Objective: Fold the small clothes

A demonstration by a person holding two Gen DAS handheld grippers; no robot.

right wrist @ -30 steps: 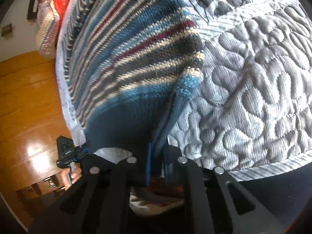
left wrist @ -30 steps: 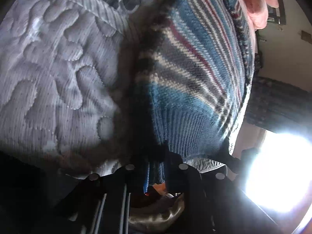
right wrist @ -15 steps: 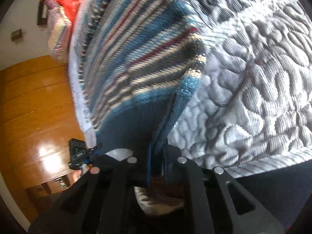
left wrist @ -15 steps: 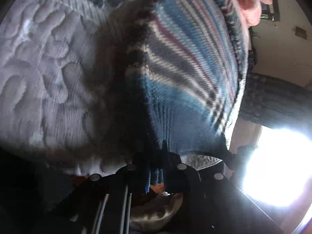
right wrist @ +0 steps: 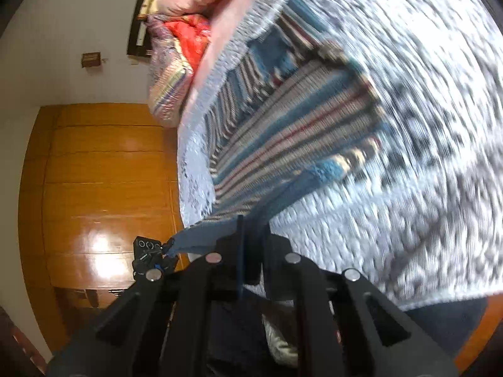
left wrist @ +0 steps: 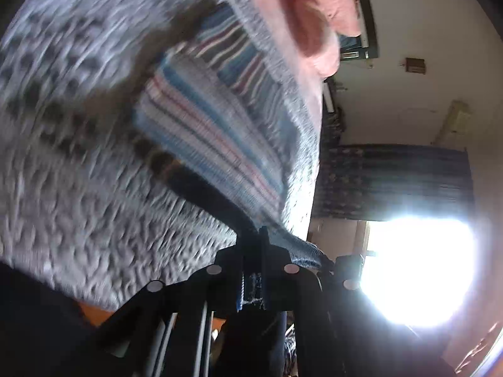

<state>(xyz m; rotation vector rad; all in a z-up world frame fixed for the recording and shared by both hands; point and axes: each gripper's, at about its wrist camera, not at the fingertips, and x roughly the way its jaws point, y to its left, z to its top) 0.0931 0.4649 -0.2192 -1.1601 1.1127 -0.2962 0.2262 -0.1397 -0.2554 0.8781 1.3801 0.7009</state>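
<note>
A striped knit sweater (left wrist: 213,116) in blue, cream, grey and red lies on a grey quilted bedspread (left wrist: 78,188). Its dark blue hem runs down into my left gripper (left wrist: 253,245), which is shut on that hem edge. In the right wrist view the same sweater (right wrist: 298,132) stretches from the bed toward my right gripper (right wrist: 251,229), shut on the other hem corner. The hem hangs taut between both grippers, lifted off the bed. The left gripper (right wrist: 151,257) shows at the lower left of the right wrist view. Both views are motion-blurred.
Pink and red bedding (left wrist: 317,22) is piled at the head of the bed. A striped pillow (right wrist: 166,72) lies beside it. A wooden wardrobe (right wrist: 103,188) stands past the bed edge. A bright window (left wrist: 415,273) and dark curtain (left wrist: 393,179) fill the right side.
Both grippers have pulled back and up from the bed with the hem still held. The sweater now looks smaller and farther away, and more of the room shows.
</note>
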